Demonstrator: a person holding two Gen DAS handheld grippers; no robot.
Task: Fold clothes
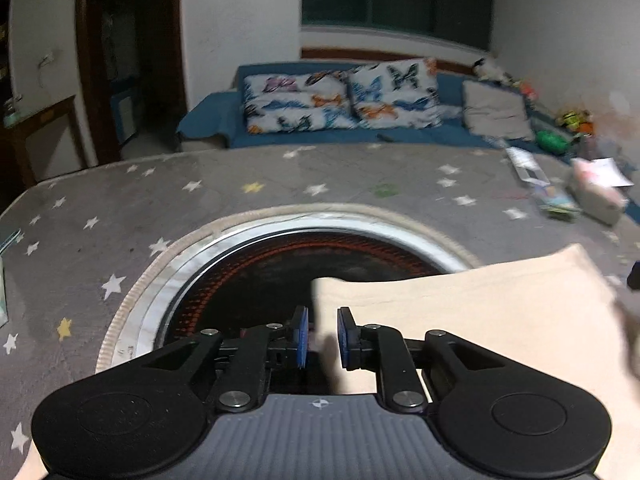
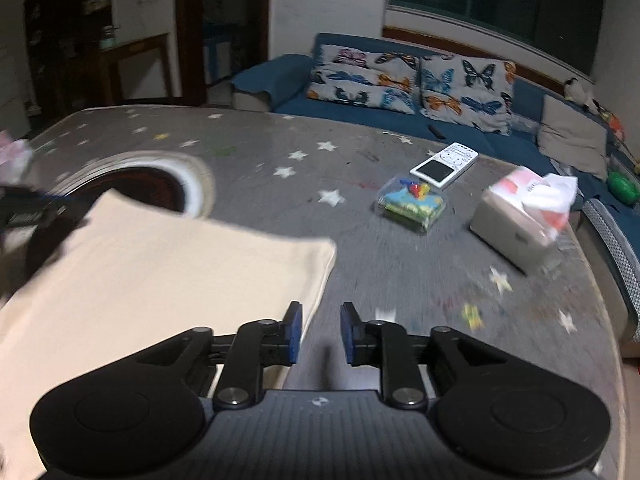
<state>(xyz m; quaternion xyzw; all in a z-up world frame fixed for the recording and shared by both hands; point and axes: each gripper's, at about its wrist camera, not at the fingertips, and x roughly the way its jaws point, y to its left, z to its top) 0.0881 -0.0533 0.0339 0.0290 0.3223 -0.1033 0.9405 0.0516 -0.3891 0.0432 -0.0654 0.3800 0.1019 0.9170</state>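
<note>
A cream folded cloth (image 1: 480,312) lies flat on the grey star-patterned table cover (image 1: 280,184). In the left wrist view its left edge sits just ahead of my left gripper (image 1: 322,334), which is open with nothing between its blue pads. In the right wrist view the cloth (image 2: 160,280) fills the left side, and its right edge runs past the left finger of my right gripper (image 2: 320,334). The right gripper is open and empty over the table cover. The left gripper shows blurred at the far left of the right wrist view.
A round black heater inset (image 1: 304,272) with a metal rim sits in the table, partly under the cloth. A white device (image 2: 444,164), a clear pack of colourful items (image 2: 412,202) and a tissue box (image 2: 524,216) lie at the right. A blue sofa (image 2: 400,104) with butterfly cushions stands behind.
</note>
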